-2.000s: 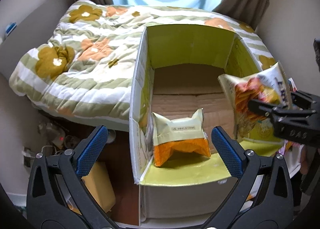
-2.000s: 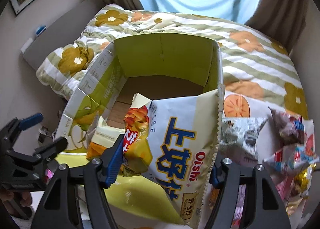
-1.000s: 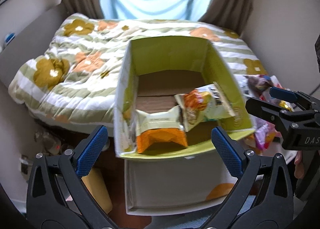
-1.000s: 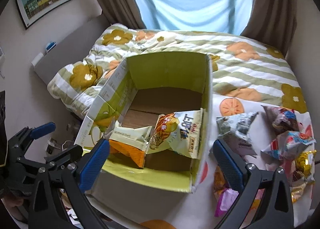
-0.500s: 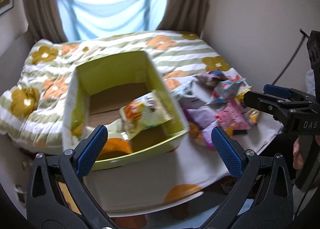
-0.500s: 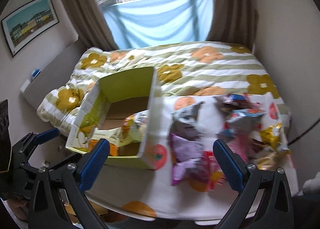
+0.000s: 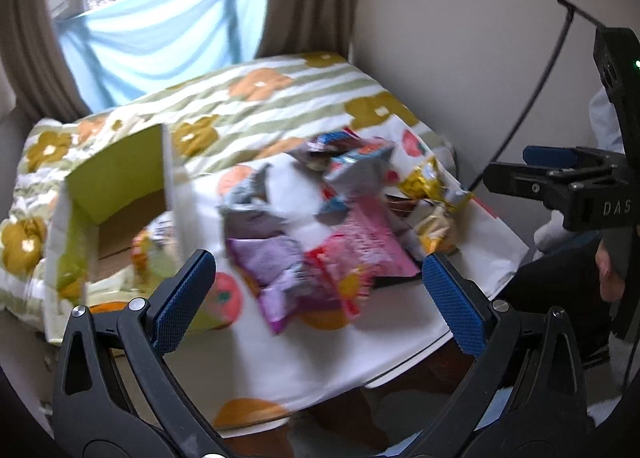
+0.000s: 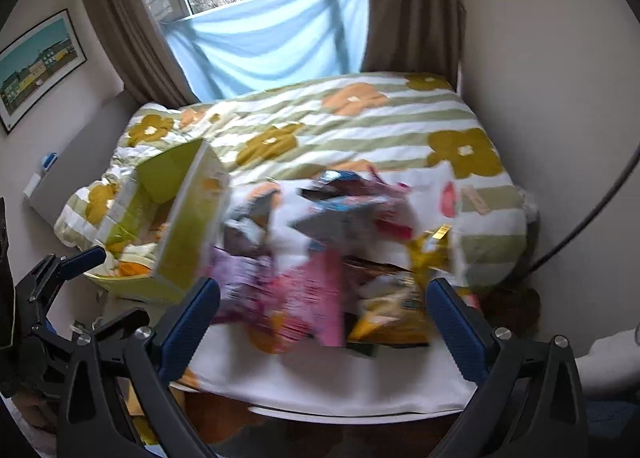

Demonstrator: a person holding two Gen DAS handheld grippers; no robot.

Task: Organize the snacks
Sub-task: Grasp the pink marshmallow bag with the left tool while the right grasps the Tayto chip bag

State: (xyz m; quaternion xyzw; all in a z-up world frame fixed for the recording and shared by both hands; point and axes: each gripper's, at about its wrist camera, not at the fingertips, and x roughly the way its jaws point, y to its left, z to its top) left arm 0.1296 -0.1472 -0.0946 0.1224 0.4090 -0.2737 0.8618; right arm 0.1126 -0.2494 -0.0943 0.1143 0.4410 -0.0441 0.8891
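Observation:
A pile of snack bags (image 7: 340, 218) lies on a white cloth with orange prints; pink (image 7: 360, 246), purple (image 7: 268, 258) and gold (image 7: 432, 182) bags show. The pile also shows, blurred, in the right wrist view (image 8: 320, 258). A green-lined cardboard box (image 7: 116, 186) stands left of the pile with bags inside it; it shows too in the right wrist view (image 8: 176, 210). My left gripper (image 7: 320, 298) is open and empty above the pile's near side. My right gripper (image 8: 320, 322) is open and empty above the pile.
A bed with a striped flowered quilt (image 8: 360, 126) lies behind the pile. A wall (image 7: 460, 38) stands on the right, with a black cable (image 7: 520, 118) hanging along it. A window with blue cloth (image 8: 272, 30) is at the back. The white cloth's front edge (image 8: 340, 402) is near me.
Both grippers have swung right, away from the box and toward the snack pile. The chips bag the right gripper held two seconds ago now lies in the box.

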